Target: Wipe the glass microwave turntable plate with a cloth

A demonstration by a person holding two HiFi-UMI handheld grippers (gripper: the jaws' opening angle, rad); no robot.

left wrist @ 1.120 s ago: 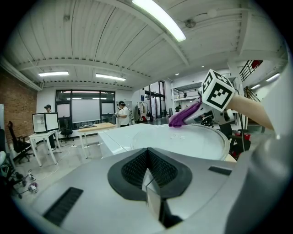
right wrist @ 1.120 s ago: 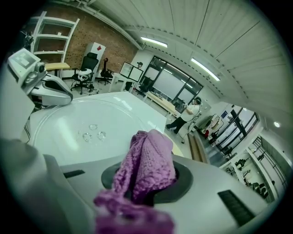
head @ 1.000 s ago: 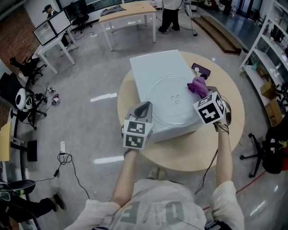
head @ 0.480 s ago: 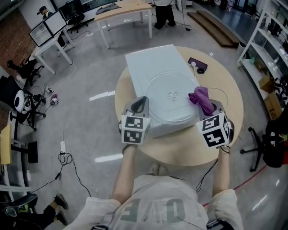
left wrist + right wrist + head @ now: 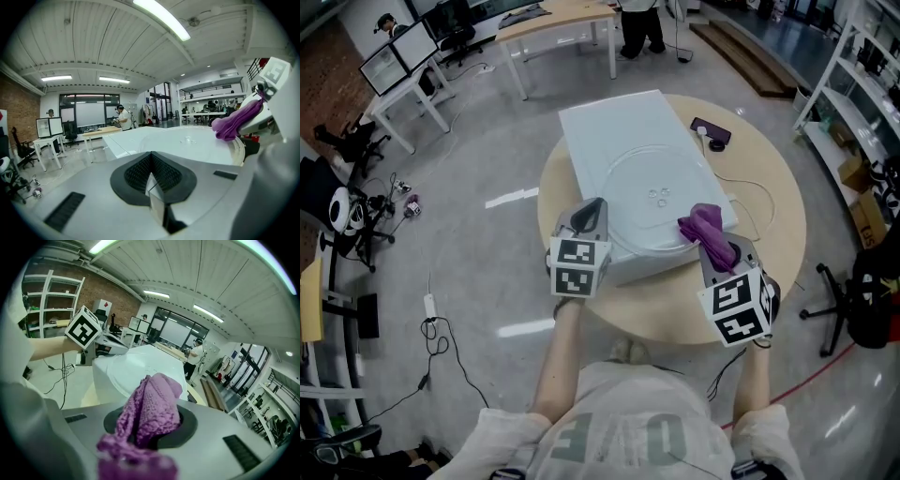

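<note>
Head view, nearest first: your left gripper (image 5: 593, 208) sits at the near-left corner of the white box (image 5: 600, 131). Whether it touches the box cannot be confirmed. In the left gripper view its jaws are pressed together with nothing between them (image 5: 151, 180).

Your right gripper (image 5: 717, 253) is clamped on the purple knitted cloth (image 5: 705, 228). The right gripper view shows the cloth (image 5: 152, 404) bunched between the jaws and spilling over them.

The glass turntable plate (image 5: 647, 211) lies flat on top of the white box, which stands on the round wooden table (image 5: 769, 197).

Change noted: one second ago the cloth was at the plate's far-right rim. Half a second ago it was lower on the right rim. It is now at the near-right rim, and the free end of the cloth overlaps the plate edge. The left gripper has held its position throughout.

Assessment: this reads as one pull stroke along the right side of the plate, now at its end. The centre and left portions of the glass probably remain to be wiped. Lift and reposition the cloth toward the far rim before the next stroke.

Beyond the box, a dark phone (image 5: 712, 134) and a white cable (image 5: 750, 202) lie on the table. Further off, a person stands by a long desk (image 5: 562, 17).
</note>
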